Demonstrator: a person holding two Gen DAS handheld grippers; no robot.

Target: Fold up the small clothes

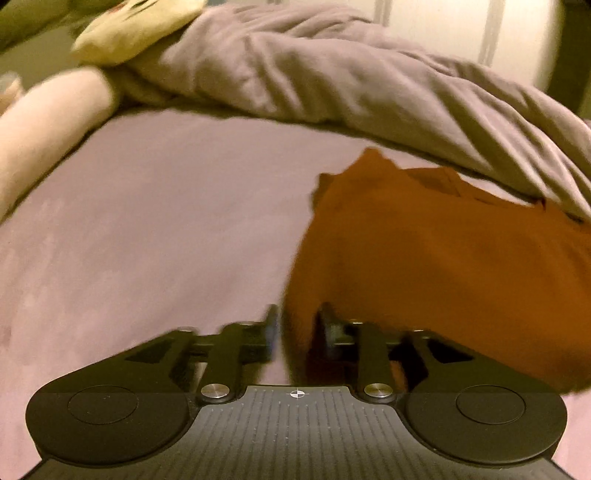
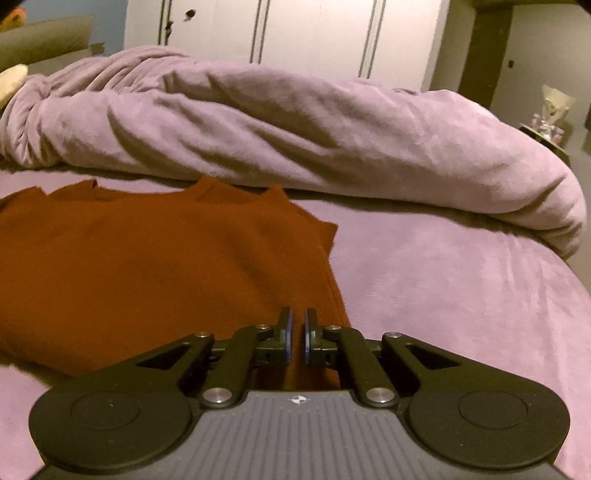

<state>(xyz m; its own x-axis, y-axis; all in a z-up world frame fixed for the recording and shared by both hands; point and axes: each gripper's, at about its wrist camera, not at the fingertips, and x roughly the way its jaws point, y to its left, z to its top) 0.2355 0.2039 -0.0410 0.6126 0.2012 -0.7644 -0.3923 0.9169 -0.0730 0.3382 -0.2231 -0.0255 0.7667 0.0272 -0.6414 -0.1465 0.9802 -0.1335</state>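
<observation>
A rust-orange garment (image 1: 443,266) lies spread on the mauve bed sheet (image 1: 147,240). In the left wrist view my left gripper (image 1: 297,325) sits at the garment's near left edge, its jaws a hand's width apart with the cloth's edge between them; the view is blurred. In the right wrist view the garment (image 2: 147,266) lies to the left and my right gripper (image 2: 297,332) is at its near right corner, jaws nearly closed with a fold of orange cloth between the blue pads.
A bunched mauve duvet (image 2: 295,129) lies across the bed behind the garment, also in the left wrist view (image 1: 332,81). A pale pillow (image 1: 48,125) and a cream cushion (image 1: 136,29) are at far left. White wardrobe doors (image 2: 288,29) stand behind.
</observation>
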